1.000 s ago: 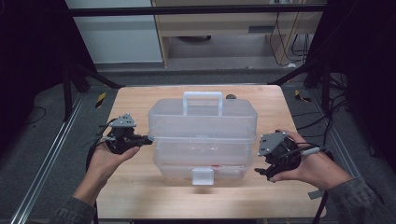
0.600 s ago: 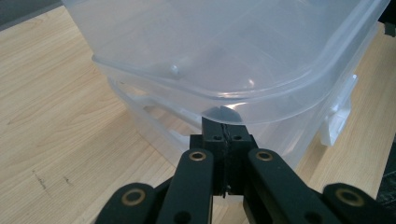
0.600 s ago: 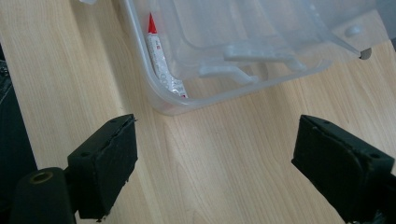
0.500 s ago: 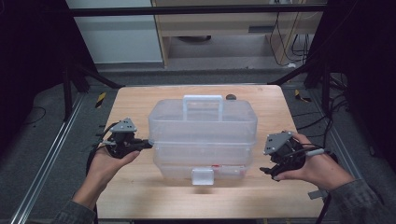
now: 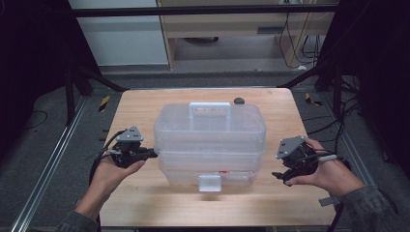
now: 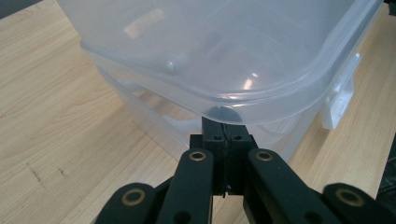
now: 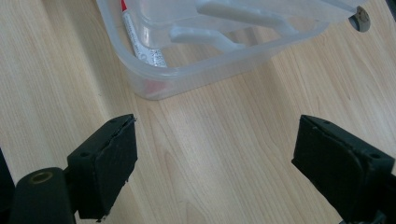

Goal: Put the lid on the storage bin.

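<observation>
A clear plastic storage box (image 5: pixel 210 130) of stacked tiers stands mid-table, with a white handle (image 5: pixel 210 107) on top and a white latch (image 5: pixel 209 183) at its front. My left gripper (image 5: pixel 153 153) is shut, and its tip sits at the box's left side. In the left gripper view the closed tip (image 6: pixel 224 126) touches the underside of the upper tier's rim (image 6: pixel 210 100). My right gripper (image 5: pixel 279 176) is held right of the box and apart from it. Its jaws are wide open over bare wood (image 7: pixel 224 158). A red-and-white tube (image 7: pixel 140 37) lies inside the bottom tier (image 7: pixel 196 70).
A small dark object (image 5: pixel 239 100) lies on the wooden table (image 5: pixel 145 203) behind the box. Black frame posts stand at both sides of the table, and cables trail on the floor to the right. Bare wood lies in front of the box and beside it.
The right gripper has drifted slightly right and toward me, away from the box. The left gripper has shifted slightly toward me while its tip stays at the box's side.
</observation>
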A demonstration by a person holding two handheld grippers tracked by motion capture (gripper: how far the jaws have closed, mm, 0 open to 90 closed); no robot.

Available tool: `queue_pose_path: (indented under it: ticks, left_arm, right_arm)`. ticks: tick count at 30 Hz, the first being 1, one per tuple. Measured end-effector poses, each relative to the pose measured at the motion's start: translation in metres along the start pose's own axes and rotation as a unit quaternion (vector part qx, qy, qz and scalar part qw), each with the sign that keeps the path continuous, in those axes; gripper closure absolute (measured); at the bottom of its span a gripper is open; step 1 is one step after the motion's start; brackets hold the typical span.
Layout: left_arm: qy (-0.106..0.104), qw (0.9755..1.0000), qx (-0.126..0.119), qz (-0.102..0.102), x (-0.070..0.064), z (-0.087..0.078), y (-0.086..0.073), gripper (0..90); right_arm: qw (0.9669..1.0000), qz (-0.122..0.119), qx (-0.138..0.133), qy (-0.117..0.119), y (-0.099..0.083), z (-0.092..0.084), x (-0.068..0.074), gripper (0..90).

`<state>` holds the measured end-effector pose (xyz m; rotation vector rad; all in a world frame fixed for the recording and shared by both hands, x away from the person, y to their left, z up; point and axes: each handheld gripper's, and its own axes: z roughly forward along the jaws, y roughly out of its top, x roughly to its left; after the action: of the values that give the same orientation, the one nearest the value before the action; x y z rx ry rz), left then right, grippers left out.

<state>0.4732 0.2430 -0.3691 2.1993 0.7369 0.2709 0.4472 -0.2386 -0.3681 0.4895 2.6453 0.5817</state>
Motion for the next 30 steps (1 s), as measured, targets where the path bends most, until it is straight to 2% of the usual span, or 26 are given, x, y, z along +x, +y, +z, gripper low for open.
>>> queue_pose_path:
  ticks: [30]
  left_arm:
    - [-0.009,0.9997,0.018,0.011,-0.007,0.008,-0.014,90.0]
  right_arm:
    - [0.9999,0.012,0.003,0.003,-0.007,0.011,0.000,13.5]
